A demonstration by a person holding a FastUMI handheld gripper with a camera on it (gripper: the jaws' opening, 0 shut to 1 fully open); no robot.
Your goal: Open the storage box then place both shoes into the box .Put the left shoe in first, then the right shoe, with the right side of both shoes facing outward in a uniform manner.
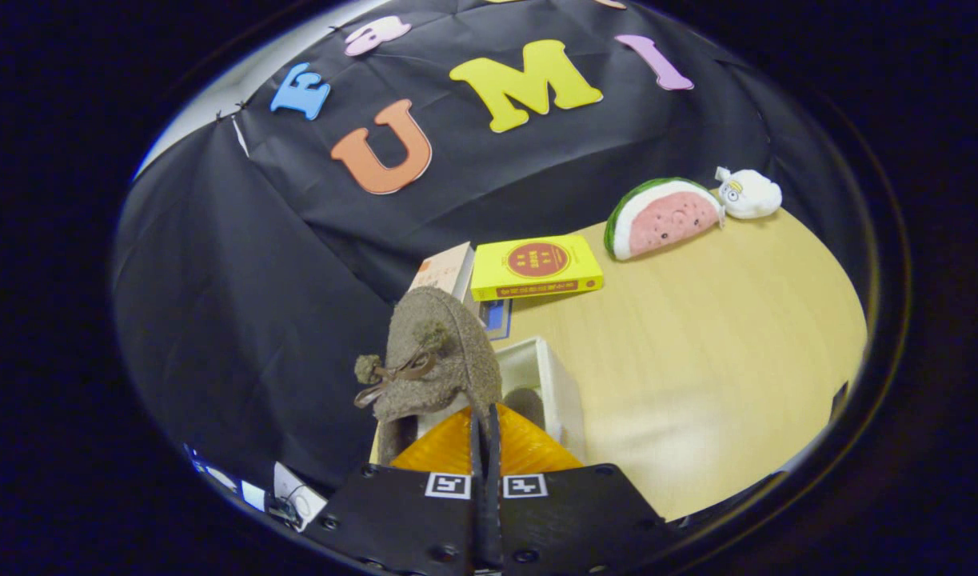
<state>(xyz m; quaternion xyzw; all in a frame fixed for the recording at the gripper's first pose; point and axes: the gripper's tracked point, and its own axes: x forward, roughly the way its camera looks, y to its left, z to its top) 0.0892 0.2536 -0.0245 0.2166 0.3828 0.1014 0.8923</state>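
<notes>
Gripper [485,436] fingers pressed nearly together, pinching the rear edge of a brown felt shoe [437,360] with pompom laces, held up just ahead of them. White storage box [564,396] sits directly beyond, open; something dark inside, likely the other shoe, can't tell for sure. Held shoe blocks most of the box's left side. Behind the box on the wooden table [696,336]: yellow book [536,268], a second book [445,272] beside it. Further back: watermelon plush [664,218], touching a small white plush [748,194].
</notes>
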